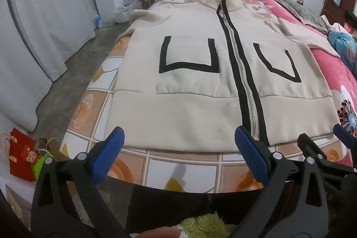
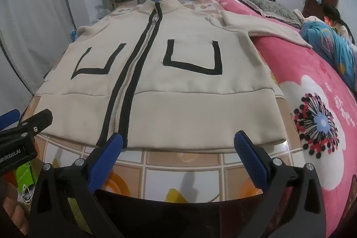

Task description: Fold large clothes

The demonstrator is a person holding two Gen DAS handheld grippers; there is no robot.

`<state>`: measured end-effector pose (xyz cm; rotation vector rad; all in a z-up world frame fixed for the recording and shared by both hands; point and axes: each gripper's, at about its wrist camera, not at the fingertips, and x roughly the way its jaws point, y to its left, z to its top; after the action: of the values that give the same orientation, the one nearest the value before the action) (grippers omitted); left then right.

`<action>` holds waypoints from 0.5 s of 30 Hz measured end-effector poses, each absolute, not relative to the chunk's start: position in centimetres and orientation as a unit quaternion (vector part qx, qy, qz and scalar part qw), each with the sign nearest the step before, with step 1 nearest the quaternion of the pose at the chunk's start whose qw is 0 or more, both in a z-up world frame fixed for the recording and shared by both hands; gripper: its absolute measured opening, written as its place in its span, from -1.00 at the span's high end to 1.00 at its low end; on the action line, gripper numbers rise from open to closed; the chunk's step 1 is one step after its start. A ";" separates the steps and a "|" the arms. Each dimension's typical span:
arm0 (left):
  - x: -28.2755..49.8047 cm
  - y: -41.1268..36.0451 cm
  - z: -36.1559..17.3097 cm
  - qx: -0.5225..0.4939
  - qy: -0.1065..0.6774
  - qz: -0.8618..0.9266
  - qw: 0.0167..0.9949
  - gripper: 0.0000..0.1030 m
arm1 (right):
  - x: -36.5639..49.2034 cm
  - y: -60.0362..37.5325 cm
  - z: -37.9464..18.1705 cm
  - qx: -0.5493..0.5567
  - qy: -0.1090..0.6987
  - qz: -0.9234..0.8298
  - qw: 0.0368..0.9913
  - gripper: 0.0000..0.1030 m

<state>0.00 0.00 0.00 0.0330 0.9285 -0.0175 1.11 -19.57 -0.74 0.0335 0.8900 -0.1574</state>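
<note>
Cream zip jacket (image 1: 200, 90) laid flat on a tiled-pattern bed (image 1: 183, 162), hem nearest both grippers.

Its zipper runs lengthwise away; left gripper (image 1: 178, 142) and right gripper (image 2: 178, 144) are held wide, empty, just short of the hem, equally near.

Matt fleecy cloth jacket (image 1: 189, 90) — metal zipper (image 1: 245, 90) (glossy patterned sheet (image 1: 178, 162)).

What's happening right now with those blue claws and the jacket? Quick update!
Left gripper and right gripper open, empty, short of hem. Cream jacket flat, zipped, unfolded. One sleeve draped on pink quilt.
</note>
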 end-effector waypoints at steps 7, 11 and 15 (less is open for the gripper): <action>0.0 0.0 0.0 0.015 0.449 -0.009 0.894 -0.87 | 1.2 -19.7 -0.8 0.018 0.431 -0.077 0.899 -0.90; -0.2 -0.4 0.1 0.014 0.449 -0.010 0.893 -0.87 | 1.0 -19.8 -0.7 0.018 0.431 -0.081 0.899 -0.90; -0.3 -0.6 0.2 0.014 0.449 -0.012 0.893 -0.87 | 1.1 -20.3 -0.8 0.019 0.430 -0.083 0.899 -0.89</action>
<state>-0.26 -0.60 0.21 0.0280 0.9316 -0.0246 1.12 -20.32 -0.79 0.0383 0.8903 -0.1719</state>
